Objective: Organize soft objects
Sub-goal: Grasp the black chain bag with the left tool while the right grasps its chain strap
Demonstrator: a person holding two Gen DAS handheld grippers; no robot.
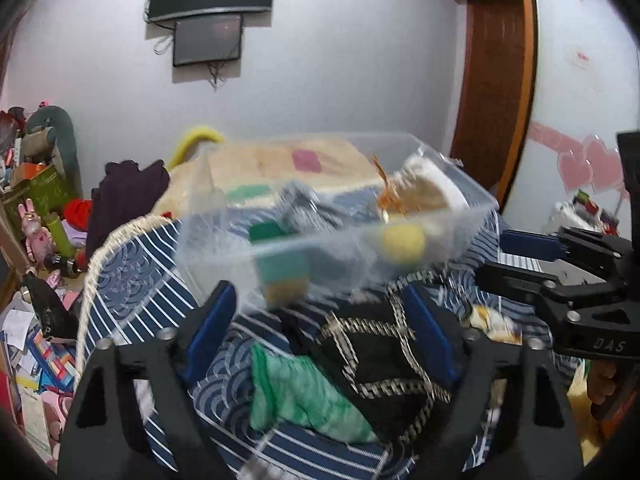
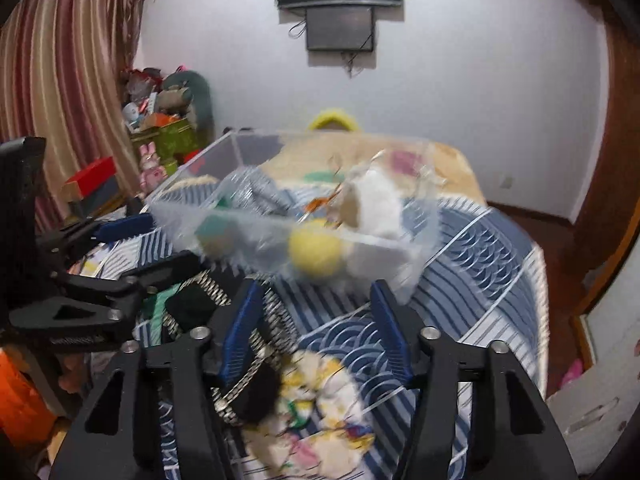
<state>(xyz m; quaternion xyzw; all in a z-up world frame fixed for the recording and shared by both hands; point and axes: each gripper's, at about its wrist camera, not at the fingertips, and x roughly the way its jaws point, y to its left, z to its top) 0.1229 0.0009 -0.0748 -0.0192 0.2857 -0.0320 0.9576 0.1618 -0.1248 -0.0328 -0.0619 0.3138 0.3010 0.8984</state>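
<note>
A clear plastic bin (image 1: pixel 448 184) (image 2: pixel 192 184) stands on the blue patterned bed. It holds a yellow ball (image 1: pixel 402 242) (image 2: pixel 316 252), a green-and-yellow sponge (image 1: pixel 282 276), grey fabric and a white plush (image 2: pixel 378 200). In front of it lie a black scarf with a chain pattern (image 1: pixel 380 356) (image 2: pixel 256 392), a green cloth (image 1: pixel 304 396) and a white floral cloth (image 2: pixel 320 412). My left gripper (image 1: pixel 320 320) is open and empty above the scarf and green cloth. My right gripper (image 2: pixel 316 328) is open and empty above the floral cloth; it also shows in the left wrist view (image 1: pixel 516 256).
The bed's rope-trimmed edge (image 1: pixel 86 292) curves at the left. A dark garment (image 1: pixel 124 196) and a beige blanket (image 1: pixel 280 164) lie behind the bin. Cluttered boxes and toys (image 1: pixel 36 208) fill the floor at left. A wooden door frame (image 1: pixel 496 80) stands right.
</note>
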